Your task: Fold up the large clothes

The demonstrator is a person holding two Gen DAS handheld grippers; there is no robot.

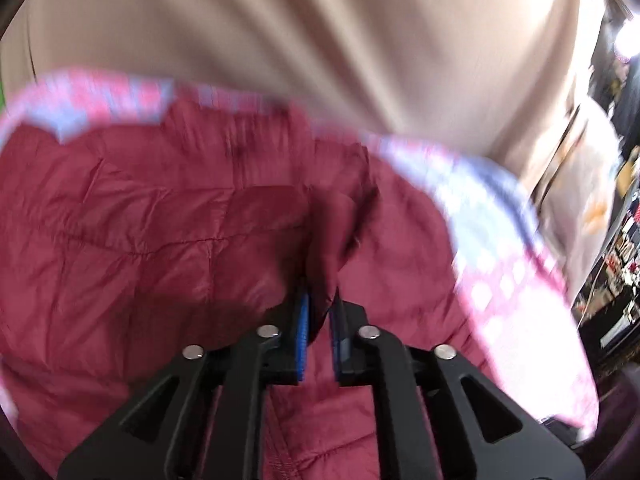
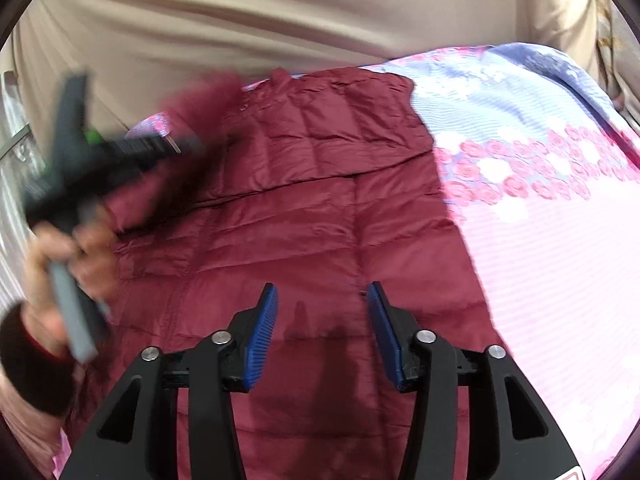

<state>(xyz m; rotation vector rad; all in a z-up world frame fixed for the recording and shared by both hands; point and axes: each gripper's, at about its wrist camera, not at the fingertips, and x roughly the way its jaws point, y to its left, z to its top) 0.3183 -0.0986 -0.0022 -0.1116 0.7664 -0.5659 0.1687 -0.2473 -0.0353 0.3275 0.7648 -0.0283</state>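
A dark red quilted jacket [image 2: 320, 208] lies spread on a pink and blue floral bedsheet [image 2: 540, 208]. In the left wrist view my left gripper [image 1: 320, 304] is shut on a raised fold of the jacket [image 1: 336, 232], lifted off the rest of the jacket [image 1: 140, 216]. In the right wrist view my right gripper [image 2: 322, 300] is open and empty just above the jacket's middle. The left gripper [image 2: 176, 144] shows blurred at the left of that view, held by a hand [image 2: 60, 264], with a jacket part in it.
A beige curtain or sheet [image 1: 320, 40] hangs behind the bed and also fills the top of the right wrist view [image 2: 280, 12]. Cluttered shelves and a bright lamp [image 1: 628, 40] are at the far right. The floral sheet [image 1: 500, 272] extends right of the jacket.
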